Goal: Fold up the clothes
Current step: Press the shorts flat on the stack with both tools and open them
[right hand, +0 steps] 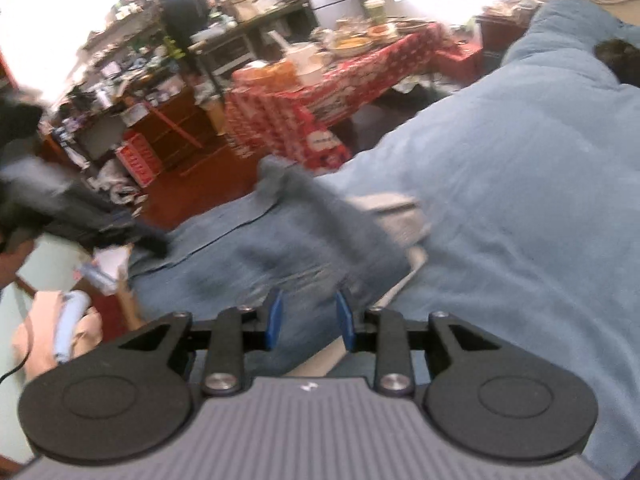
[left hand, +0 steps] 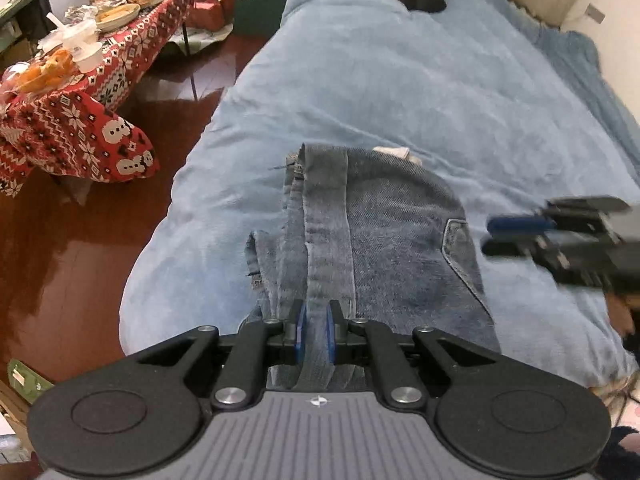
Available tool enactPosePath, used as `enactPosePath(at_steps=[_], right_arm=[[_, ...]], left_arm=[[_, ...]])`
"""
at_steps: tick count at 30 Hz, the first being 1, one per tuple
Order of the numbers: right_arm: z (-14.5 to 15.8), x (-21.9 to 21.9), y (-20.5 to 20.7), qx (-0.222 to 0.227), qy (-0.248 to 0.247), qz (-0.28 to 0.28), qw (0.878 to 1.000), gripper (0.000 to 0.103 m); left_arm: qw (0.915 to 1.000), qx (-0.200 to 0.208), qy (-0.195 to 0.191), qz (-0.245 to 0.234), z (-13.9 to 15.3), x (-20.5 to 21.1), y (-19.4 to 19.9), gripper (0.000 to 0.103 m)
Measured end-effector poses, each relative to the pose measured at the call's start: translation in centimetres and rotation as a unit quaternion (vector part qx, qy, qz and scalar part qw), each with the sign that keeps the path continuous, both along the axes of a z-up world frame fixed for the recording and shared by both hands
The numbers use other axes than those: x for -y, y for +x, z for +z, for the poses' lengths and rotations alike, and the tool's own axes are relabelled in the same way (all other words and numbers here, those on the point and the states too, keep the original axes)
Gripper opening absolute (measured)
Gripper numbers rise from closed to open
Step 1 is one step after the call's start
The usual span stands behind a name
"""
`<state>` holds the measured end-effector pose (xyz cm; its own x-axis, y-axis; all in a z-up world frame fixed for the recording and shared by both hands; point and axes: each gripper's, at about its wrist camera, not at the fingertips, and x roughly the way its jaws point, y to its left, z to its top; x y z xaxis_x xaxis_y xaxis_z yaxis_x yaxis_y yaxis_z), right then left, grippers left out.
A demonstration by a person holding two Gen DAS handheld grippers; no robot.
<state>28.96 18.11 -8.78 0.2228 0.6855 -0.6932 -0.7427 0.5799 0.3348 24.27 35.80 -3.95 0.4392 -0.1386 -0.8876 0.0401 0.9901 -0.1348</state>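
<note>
Your jeans [left hand: 384, 240] lie on the blue blanket [left hand: 400, 92] of the bed, close to the near edge and more toward the side where the floor [left hand: 80, 248] shows. They are partly folded, with one strip of leg laid over the wider part. Your left tool [left hand: 316, 328] is pinched tight on that strip of leg, so the cloth runs right between its blue pads [left hand: 301, 326]. Your right tool [right hand: 308, 322] has its jaws a little apart. The jeans lie under and between them, but the pads do not seem to press on the cloth, so I think that tool holds nothing. That view is blurry, so I cannot be fully sure. Jeans are thick and soft. They feel a bit heavy for cloth and they flop and sag when you lift them. They are rough, not slippery, so a good pinch should hold. They will not break, so you can grab them firmly. The best places to hold look like the thick edges, such as the hem of a leg or the waist near the pocket [left hand: 460, 248]. If you hold only one layer, the layers below may slide away and spoil the fold. Keep the cloth flat on the bed and stay back from the edge, or it may slip off.
</note>
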Motion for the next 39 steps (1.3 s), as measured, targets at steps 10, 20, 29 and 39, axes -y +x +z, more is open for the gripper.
enactPosePath(at_steps=[10,20,29,39], right_arm=[[-0.7,-7.4,6.2,0.013,-0.046,0.037,0.998,0.032],[-3.6,-9.3,9.9,-0.062,-0.022,0.02,0.998,0.035],[-1.8,-14.8,9.3,-0.029,-0.03,0.054,0.998,0.034],[-6.2,-13.2,11.8,-0.108,-0.005,0.01,0.994,0.043]], left_arm=[[0.9991,0.034,-0.026,-0.007,-0.4,2.4,-2.9,0.027],[0.9989,0.046,-0.007,-0.005,-2.5,3.2,-3.7,0.027],[0.9989,0.046,-0.004,-0.007,-2.7,3.3,-4.2,0.027],[0.9986,0.05,-0.017,0.0,-3.0,2.9,-4.2,0.03]])
